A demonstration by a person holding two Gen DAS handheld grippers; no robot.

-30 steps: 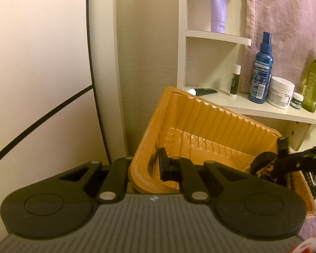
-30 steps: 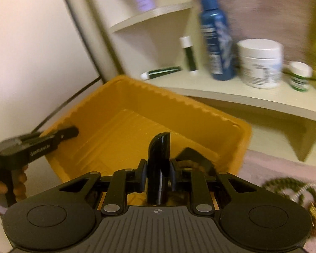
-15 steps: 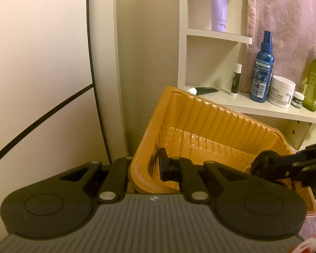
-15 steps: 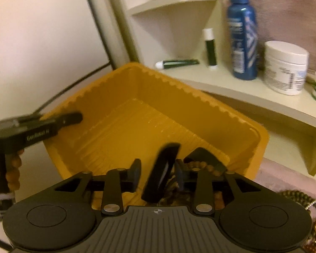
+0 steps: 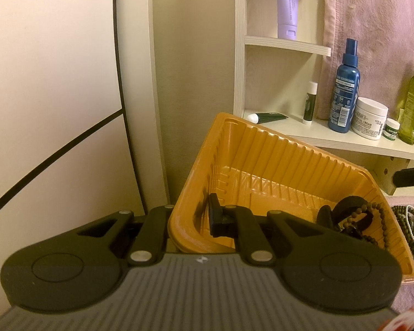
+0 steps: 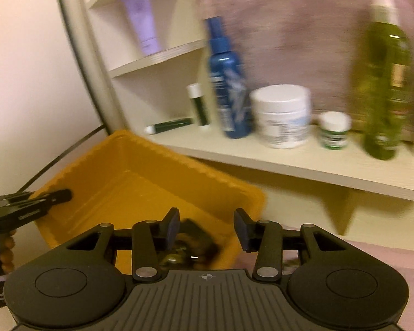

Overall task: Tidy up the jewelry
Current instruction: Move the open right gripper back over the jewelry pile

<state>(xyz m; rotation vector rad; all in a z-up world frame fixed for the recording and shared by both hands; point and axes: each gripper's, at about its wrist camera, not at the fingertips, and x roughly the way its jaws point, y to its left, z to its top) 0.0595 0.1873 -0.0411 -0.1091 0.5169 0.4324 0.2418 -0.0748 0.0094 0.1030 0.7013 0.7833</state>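
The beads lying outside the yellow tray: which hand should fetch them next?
Probably the right. The right gripper is open and empty, while the left gripper is clamped on the tray wall; the loose beads lie right of it.

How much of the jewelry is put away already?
Some is. A dark band and a brown bead bracelet already lie in the orange tray, which the left gripper holds by its rim. The right gripper, its jaws just opened, holds nothing. More beads still wait outside the tray.
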